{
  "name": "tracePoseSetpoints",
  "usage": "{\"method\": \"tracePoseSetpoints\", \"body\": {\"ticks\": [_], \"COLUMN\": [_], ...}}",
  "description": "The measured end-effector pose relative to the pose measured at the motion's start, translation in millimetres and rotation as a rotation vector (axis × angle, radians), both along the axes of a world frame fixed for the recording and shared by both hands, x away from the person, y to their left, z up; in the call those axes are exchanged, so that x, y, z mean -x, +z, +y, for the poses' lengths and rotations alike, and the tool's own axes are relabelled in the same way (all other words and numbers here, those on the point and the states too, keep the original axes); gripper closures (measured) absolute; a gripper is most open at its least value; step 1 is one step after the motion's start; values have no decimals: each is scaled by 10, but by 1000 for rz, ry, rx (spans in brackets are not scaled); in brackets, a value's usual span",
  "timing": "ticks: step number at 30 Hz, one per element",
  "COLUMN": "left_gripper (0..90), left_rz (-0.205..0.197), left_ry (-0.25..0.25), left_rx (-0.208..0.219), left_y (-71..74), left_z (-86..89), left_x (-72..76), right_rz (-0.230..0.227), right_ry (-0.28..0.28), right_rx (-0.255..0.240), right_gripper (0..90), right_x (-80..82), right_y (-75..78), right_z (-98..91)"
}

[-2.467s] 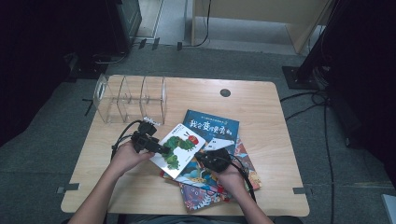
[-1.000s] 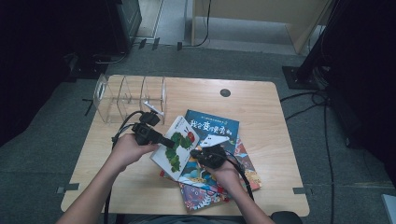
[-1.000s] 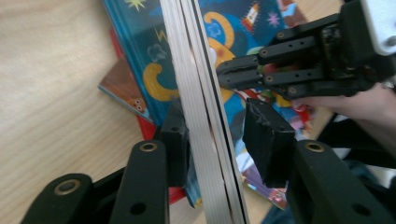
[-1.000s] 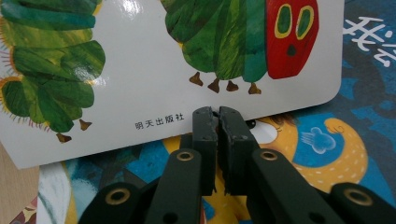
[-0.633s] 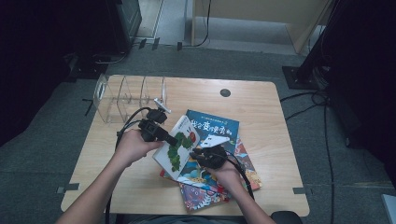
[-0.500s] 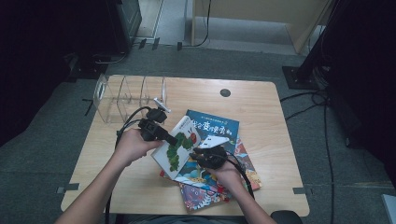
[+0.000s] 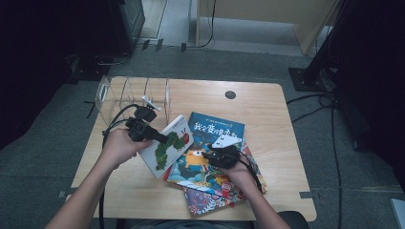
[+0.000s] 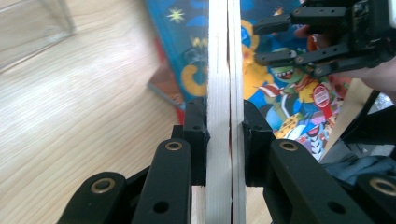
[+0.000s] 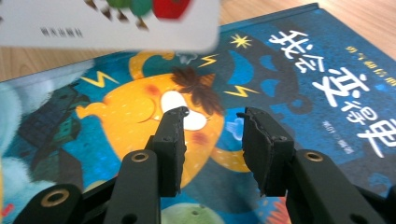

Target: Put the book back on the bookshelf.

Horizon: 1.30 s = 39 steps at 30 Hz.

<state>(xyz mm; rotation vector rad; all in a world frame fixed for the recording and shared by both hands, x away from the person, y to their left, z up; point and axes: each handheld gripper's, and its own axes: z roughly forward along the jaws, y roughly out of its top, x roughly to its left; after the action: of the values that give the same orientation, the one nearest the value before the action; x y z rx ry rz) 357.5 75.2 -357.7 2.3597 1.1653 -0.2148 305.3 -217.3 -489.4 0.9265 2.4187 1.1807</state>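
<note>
**White board book pinched by the left gripper, right gripper empty over the blue book**

The left gripper (image 8: 218, 135) pinches a white board book (image 7: 168, 145) by its edge; in the left gripper view the black pads press on both sides of thick, pale, stiff pages with a thin red line down the middle. The book is rectangular with rounded corners, glossy, printed with a green caterpillar, and is held tilted above the worktop (image 7: 267, 109), its far end over the other books.

The right gripper (image 9: 212, 126) has its jaws spread with nothing between them; they have just been opening. It hovers close over a blue book (image 9: 289, 74), a smooth hard cover with an orange round-bodied figure, yellow zigzags and white lettering.

Below and beside it lies a loose stack. I count four books in all: the white one, the blue one, a teal cartoon book (image 7: 193, 169) and a patterned one (image 7: 205, 202) at the bottom, overlapping and fanned out.

A clear plastic rack (image 7: 131, 95) with upright dividers stands at the worktop's far left, just beyond the left hand. The worktop is pale wood grain with a round dark grommet (image 7: 230, 94). Black cables trail from both grippers.
</note>
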Motion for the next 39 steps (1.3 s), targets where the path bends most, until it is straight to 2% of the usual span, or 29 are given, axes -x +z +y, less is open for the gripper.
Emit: {"method": "tracePoseSetpoints", "body": {"ticks": [3,9,12,17,19,21,22,24,26,27,28,30,31,32,33,35,39], "left_gripper": [773,773,773,773,773,773,773,774,773,773,773,774,773,774,773,773,774], "left_rz": [-22,-14,-11,-6,10,15,25,36,41,41,54,56,56,51,51,47,53], "left_ry": [30,92,107,164,195,204,237,270,302,302,334,360,360,383,383,390,410], "left_rx": [-14,-36,-34,-37,-43,-46,-47,-55,-60,-60,-52,-47,-47,-62,-62,-95,-106], "left_y": [33,18,18,14,-1,-7,-27,-42,-49,-49,-52,-48,-48,-44,-44,-40,-49], "left_z": [107,281,328,436,488,502,529,557,567,567,572,559,559,530,530,462,393], "left_x": [22,17,21,24,14,8,-14,-42,-68,-68,-108,-150,-150,-191,-191,-233,-295], "right_rz": [-19,17,8,13,15,17,17,17,18,18,17,19,18,18,18,17,16], "right_ry": [-13,-18,-16,-11,-4,-1,-1,-1,0,0,0,-2,-2,-2,-2,-3,-2], "right_rx": [2,16,25,5,7,7,7,8,9,9,9,9,9,9,9,9,7], "right_gripper": [549,490,477,462,461,460,460,460,460,460,461,461,461,460,460,461,461], "right_x": [-25,-92,-111,-153,-164,-173,-178,-184,-187,-187,-188,-187,-187,-186,-186,-186,-185], "right_y": [-17,-36,-33,-51,-50,-48,-48,-48,-47,-47,-47,-47,-48,-48,-48,-49,-51], "right_z": [-12,-1,1,-8,-8,-7,-7,-6,-6,-6,-6,-5,-4,-4,-4,-4,-5]}}
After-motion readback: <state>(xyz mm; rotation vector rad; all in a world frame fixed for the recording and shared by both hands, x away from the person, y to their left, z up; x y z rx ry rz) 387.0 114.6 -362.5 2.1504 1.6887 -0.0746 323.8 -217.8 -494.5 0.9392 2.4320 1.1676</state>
